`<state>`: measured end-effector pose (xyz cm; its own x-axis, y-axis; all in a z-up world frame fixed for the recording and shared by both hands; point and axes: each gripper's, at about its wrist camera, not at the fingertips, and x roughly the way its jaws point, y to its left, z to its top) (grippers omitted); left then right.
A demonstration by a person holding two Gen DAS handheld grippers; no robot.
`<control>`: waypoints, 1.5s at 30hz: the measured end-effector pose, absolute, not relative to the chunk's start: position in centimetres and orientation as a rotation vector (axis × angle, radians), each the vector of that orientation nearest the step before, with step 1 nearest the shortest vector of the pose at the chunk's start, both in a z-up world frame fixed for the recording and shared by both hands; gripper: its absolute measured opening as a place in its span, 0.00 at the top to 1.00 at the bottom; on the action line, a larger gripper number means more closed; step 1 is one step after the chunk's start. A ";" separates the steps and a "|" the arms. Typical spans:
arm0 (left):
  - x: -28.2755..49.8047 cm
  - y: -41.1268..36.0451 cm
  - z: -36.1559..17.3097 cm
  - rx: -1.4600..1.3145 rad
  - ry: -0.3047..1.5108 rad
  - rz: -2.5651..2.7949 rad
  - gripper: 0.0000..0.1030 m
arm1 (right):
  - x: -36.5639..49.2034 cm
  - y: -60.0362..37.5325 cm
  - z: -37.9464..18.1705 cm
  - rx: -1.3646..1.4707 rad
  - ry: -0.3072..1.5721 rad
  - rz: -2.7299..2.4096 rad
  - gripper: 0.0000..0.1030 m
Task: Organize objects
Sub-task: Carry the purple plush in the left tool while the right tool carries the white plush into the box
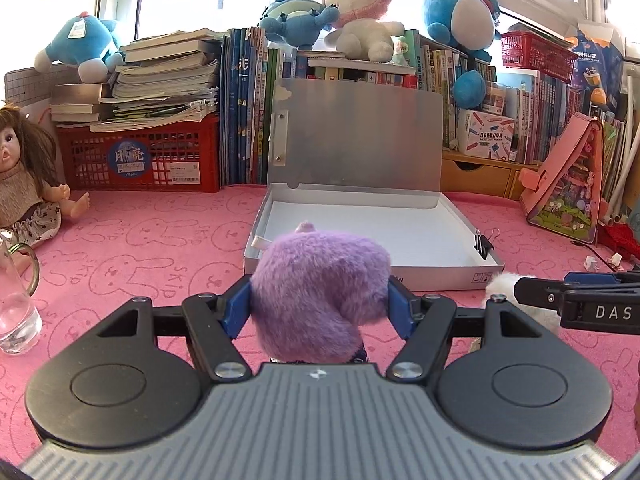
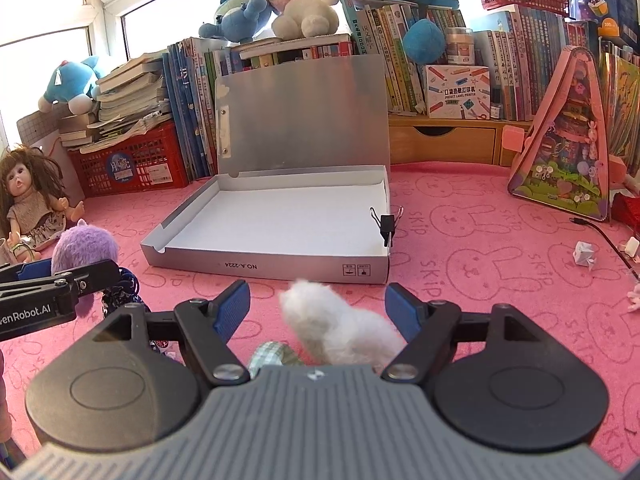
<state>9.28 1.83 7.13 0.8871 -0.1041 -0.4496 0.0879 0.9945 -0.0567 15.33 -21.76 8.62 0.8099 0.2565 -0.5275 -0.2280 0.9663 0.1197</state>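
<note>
Open silver box (image 2: 276,268) on pink mat, lid upright, white inside bare, black binder clip (image 2: 386,226) on its right wall, left gripper (image 1: 319,304) clamping purple plush (image 1: 320,292) before box, right gripper (image 2: 318,312) parted around white plush (image 2: 336,324), grip unclear.

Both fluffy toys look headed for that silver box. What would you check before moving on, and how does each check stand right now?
1. Purple plush toy clamped by left gripper: ok.
2. White plush toy gripped by right gripper: cannot tell; a gap shows beside one pad.
3. Silver box lid open: ok.
4. Box floor free: ok, only a binder clip on its rim.
5. Grippers clear of each other: ok.
</note>
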 end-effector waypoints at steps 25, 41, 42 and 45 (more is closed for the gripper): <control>10.1 2.6 5.6 -0.029 0.492 -0.089 0.30 | 22.8 -25.2 2.2 0.005 0.741 0.121 0.00; 11.7 2.3 4.4 -0.032 0.527 -0.078 0.30 | 23.8 -24.8 1.5 -0.063 0.752 0.131 0.00; 11.7 2.2 4.4 -0.032 0.528 -0.079 0.30 | 23.9 -24.8 1.5 -0.060 0.757 0.127 0.00; 11.7 1.9 4.4 -0.025 0.525 -0.082 0.30 | 23.7 -24.6 1.8 -0.052 0.757 0.137 0.07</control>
<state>11.72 1.94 4.36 0.8621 -0.0850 -0.4996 0.0722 0.9964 -0.0448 23.68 -24.56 1.80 0.7182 0.1052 -0.6878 -0.1427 0.9898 0.0023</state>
